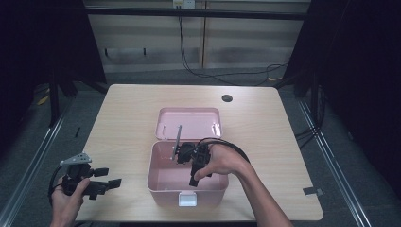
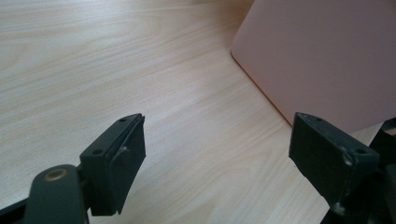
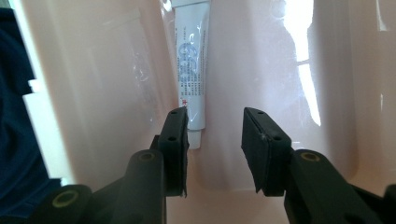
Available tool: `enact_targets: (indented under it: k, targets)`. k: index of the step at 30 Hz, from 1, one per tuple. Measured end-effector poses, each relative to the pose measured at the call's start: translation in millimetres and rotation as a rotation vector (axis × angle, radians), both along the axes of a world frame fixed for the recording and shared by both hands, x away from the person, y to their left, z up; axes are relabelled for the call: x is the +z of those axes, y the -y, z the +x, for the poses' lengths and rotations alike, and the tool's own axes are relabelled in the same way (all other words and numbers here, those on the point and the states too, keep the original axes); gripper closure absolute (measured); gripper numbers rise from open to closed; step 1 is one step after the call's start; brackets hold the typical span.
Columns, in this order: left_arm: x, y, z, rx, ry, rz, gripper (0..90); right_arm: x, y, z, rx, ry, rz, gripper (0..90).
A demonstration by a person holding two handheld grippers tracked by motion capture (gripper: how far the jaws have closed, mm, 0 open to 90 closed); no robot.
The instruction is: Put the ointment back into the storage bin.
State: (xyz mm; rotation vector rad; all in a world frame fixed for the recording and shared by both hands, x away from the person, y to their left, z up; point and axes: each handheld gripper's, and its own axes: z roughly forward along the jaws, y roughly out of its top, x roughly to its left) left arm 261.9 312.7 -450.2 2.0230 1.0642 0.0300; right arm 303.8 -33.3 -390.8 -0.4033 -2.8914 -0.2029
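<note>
**Desk:** What was on the table point(image 1: 127, 118)?

**Photographer:** A pink box point(image 1: 163, 182) stood open near the front edge of the pale wood top, with a white latch point(image 1: 187, 199) on its near wall. Its lid point(image 1: 189, 123) lay flat just behind it.

**Desk:** And the right hand?

**Photographer:** The right hand point(image 1: 222, 161) held the right gripper point(image 3: 215, 140) down inside the box. Its jaws stood parted with nothing between them. A white tube point(image 3: 192, 70) with blue print lay on the box floor, its capped end just beside the left jaw's tip. Whether they touched, I could not tell.

**Desk:** The left?

**Photographer:** The left hand point(image 1: 66, 198) kept the left gripper point(image 1: 108, 183) low over the table's front left corner, well apart from the box. Its jaws were spread wide over bare wood, gripping nothing. In the left gripper view, the box's outer wall point(image 2: 322, 60) filled the upper right.
</note>
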Motion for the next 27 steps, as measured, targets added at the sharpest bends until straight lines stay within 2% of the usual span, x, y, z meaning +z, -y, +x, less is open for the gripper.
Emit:
enact_targets:
  k: [8,16,19,21,22,27]
  targets:
    - [0.0,0.0,0.0,0.0,0.0,0.0,18.6,6.8,5.6,0.3,-0.011,0.01,0.0,62.1]
    - [0.0,0.0,-0.1,0.0,0.0,0.0,18.6,26.5,12.9,-0.2,-0.021,0.04,-0.004,62.1]
    - [0.1,-0.2,0.1,-0.001,-0.001,0.0,18.6,30.0,15.5,-0.1,-0.027,0.048,0.011,62.0]
    - [0.0,0.1,0.1,-0.001,0.0,0.0,18.6,37.9,19.4,0.2,-0.037,0.062,-0.002,62.0]
    - [0.0,0.1,0.0,0.0,0.0,-0.001,18.6,39.1,20.6,-0.2,-0.043,0.066,0.013,61.9]
    - [0.0,0.1,0.1,-0.001,0.0,0.0,18.6,51.5,28.2,-1.2,-0.057,0.088,0.022,61.8]
